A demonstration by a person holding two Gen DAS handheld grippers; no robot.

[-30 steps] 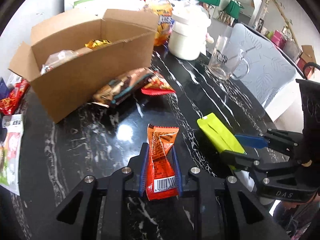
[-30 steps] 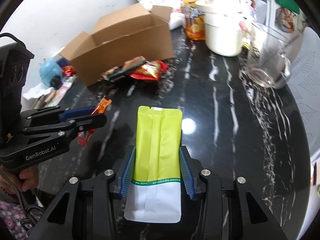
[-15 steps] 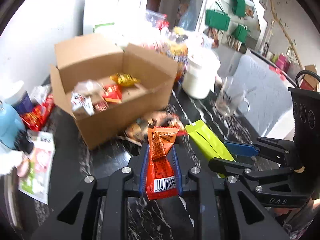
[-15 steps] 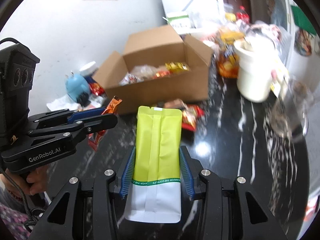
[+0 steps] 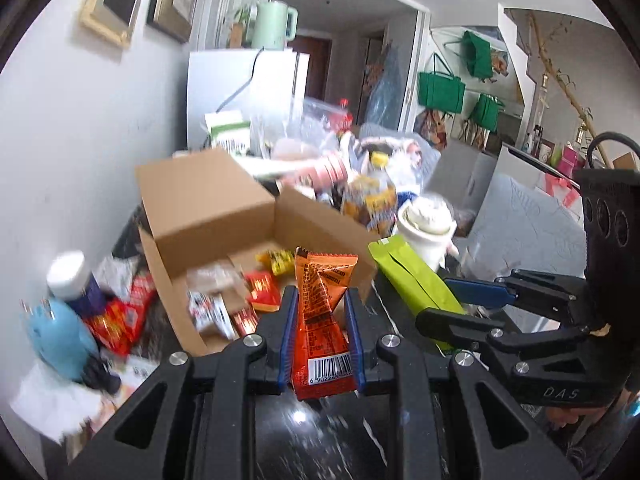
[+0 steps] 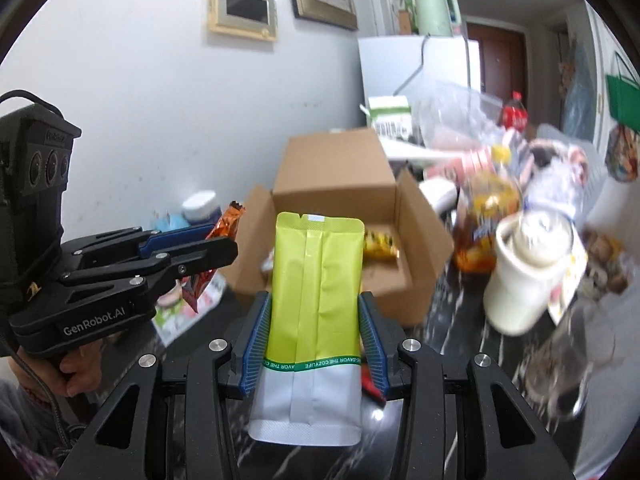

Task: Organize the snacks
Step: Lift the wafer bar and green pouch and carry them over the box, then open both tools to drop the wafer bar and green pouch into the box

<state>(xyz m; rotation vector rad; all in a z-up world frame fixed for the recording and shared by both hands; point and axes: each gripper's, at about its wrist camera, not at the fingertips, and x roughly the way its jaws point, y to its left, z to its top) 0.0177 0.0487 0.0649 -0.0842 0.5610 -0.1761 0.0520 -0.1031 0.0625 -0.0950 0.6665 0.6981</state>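
I've got the left gripper (image 5: 322,340) clamped on an orange snack packet (image 5: 322,312), the right gripper (image 6: 316,344) on a lime-green pouch (image 6: 318,280), both in front of the open cardboard box (image 5: 224,216). Box contents blurred; the pouch hides part of the interior.

The black white-veined marble surface (image 5: 320,432) carries an open brown cardboard box (image 5: 208,208) near its far edge, a cream ceramic jar (image 6: 528,276) beside it.
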